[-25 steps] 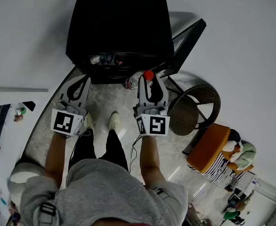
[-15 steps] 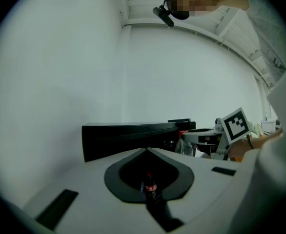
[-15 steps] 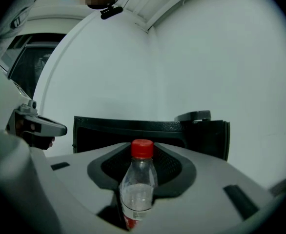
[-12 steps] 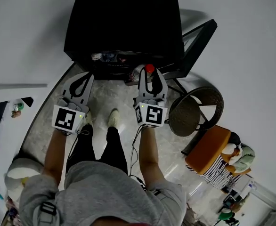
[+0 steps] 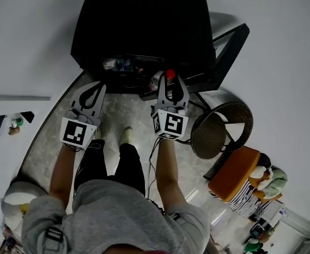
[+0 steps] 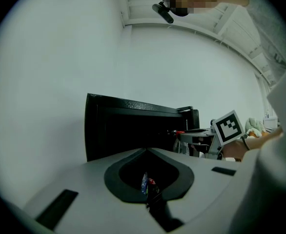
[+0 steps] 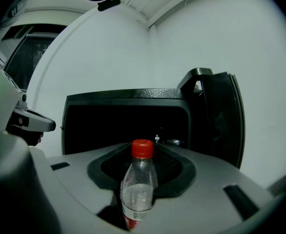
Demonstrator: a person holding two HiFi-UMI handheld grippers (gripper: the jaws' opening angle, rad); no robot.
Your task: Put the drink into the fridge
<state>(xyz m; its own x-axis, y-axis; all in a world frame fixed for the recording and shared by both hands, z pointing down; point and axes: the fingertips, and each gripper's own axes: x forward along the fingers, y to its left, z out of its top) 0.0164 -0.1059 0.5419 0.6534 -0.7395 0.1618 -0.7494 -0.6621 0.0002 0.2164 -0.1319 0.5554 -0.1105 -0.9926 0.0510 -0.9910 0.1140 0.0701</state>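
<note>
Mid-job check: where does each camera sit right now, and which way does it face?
Head view: on the person's head, facing steeply down at the open fridge; arms, legs, left gripper and right gripper show.
Left gripper view: on the left gripper, facing the fridge along its closed jaws; the right gripper shows at right.
Right gripper view: on the right gripper, facing the fridge over jaws clamped on the bottle.
Both gripper views share the fridge's dark opening.

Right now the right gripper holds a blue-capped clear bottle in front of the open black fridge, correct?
Not quite: the cap is red, not blue. The right gripper view shows the right gripper shut on the clear bottle, its red cap up, in front of the open black fridge.
</note>
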